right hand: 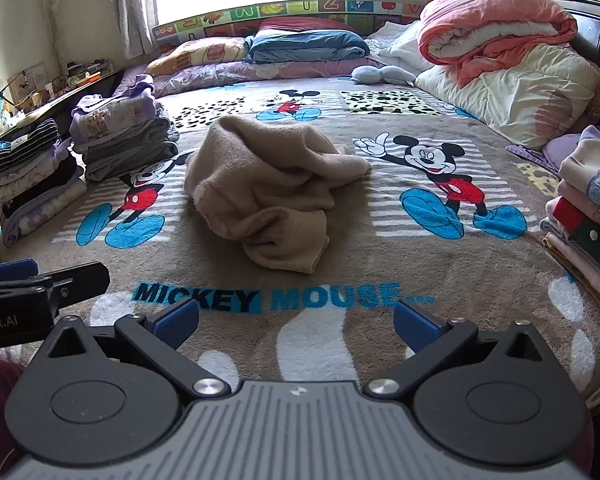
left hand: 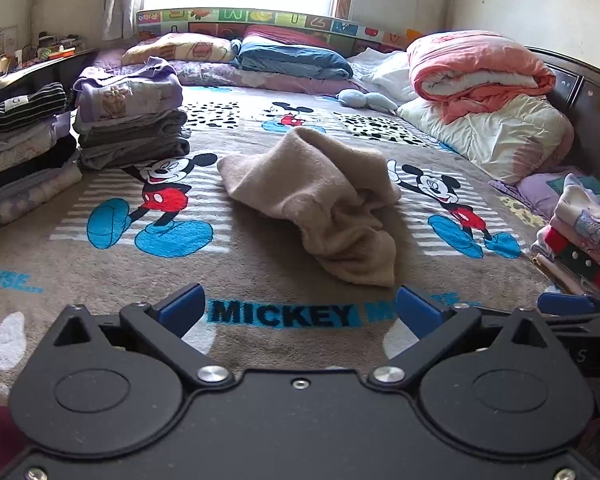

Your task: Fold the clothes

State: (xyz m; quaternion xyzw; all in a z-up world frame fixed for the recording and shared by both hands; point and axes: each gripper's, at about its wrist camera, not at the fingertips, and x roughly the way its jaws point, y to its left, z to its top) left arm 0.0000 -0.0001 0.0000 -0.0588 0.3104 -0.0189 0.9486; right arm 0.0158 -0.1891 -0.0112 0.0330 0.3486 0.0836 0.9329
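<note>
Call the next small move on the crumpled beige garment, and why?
Probably advance both grippers toward the beige garment's near end. It lies bunched and unfolded mid-blanket, while the left gripper and right gripper are open, empty and short of it, so neither can grasp an edge to spread it.

beige fleece garment [left hand: 312, 196] | crumpled heap | mid-bed, on blanket [left hand: 100, 280]

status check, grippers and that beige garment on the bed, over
Left gripper open, empty. Right gripper open, empty. Beige garment crumpled mid-bed, untouched, ahead of both. Nothing between; folded stacks off to the sides.
</note>
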